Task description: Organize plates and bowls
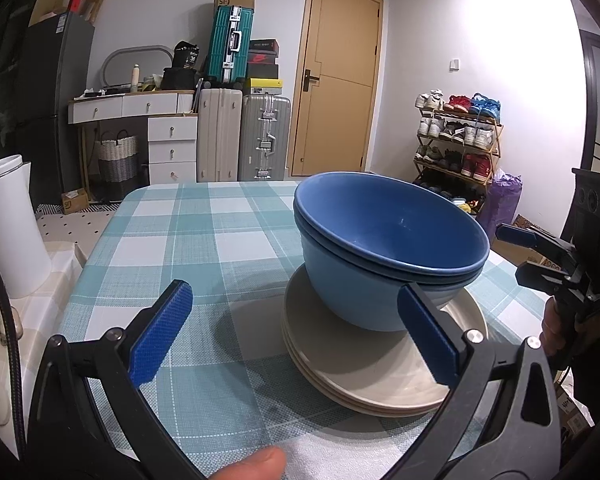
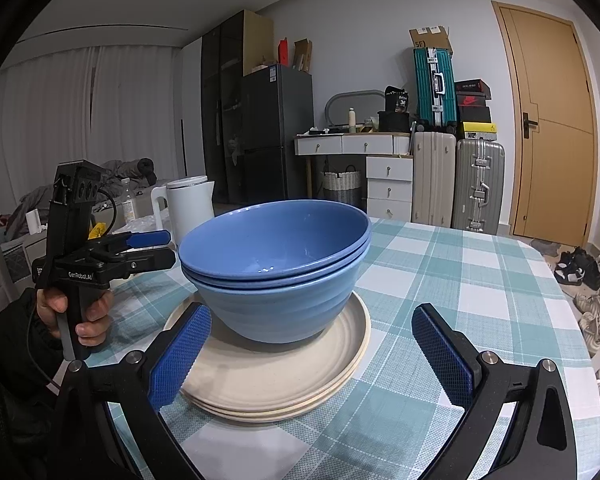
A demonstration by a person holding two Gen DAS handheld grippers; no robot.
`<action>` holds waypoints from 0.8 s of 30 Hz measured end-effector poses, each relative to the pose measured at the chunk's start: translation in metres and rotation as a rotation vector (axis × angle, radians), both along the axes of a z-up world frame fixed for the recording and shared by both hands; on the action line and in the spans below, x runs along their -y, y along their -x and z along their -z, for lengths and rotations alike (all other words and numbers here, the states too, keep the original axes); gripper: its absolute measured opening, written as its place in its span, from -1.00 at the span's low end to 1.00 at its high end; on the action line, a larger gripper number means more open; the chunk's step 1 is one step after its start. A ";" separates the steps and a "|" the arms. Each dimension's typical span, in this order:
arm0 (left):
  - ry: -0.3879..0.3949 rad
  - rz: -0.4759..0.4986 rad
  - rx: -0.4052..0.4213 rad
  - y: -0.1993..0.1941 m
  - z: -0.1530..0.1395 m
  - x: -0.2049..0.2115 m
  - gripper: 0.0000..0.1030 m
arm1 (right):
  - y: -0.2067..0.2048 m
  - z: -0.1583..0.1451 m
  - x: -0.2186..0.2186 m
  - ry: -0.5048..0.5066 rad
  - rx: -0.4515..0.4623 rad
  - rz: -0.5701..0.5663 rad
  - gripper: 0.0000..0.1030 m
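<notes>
Left wrist view: nested blue bowls point(image 1: 388, 248) sit atop stacked cream plates point(image 1: 380, 364) on the checked counter point(image 1: 204, 240), the left hand-held gripper point(image 1: 296, 336) wide open and empty just before them, the right hand-held gripper point(image 2: 312, 354) likewise wide and empty.

Black gripper point(image 2: 310, 356) frames, textured blue pads point(image 2: 180, 356), silver screws, "GenRobot.AI" marking.

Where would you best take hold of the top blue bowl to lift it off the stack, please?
Pinch the rim of the top blue bowl from above on its near side, one finger inside and one outside. Its wall sits nested in the lower bowl, so only the rim is exposed. The right tool is open, nearest.
</notes>
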State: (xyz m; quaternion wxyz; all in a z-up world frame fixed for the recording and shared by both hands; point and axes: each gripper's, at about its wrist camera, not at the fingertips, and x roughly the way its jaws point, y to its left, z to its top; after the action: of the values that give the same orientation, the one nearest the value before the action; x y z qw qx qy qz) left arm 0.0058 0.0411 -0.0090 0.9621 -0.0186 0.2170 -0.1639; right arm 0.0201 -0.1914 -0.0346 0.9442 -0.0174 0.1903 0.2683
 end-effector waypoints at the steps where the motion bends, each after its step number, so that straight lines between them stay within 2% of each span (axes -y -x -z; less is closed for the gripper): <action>1: -0.001 -0.001 0.000 -0.001 0.001 0.000 0.99 | 0.000 0.000 0.000 0.000 -0.001 0.000 0.99; 24: -0.001 0.000 0.002 0.001 0.001 0.001 0.99 | -0.001 0.000 0.000 0.000 -0.001 -0.001 0.99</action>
State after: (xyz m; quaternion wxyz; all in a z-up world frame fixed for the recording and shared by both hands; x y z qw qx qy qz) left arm 0.0049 0.0403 -0.0101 0.9623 -0.0178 0.2162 -0.1639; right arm 0.0208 -0.1912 -0.0348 0.9440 -0.0172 0.1908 0.2686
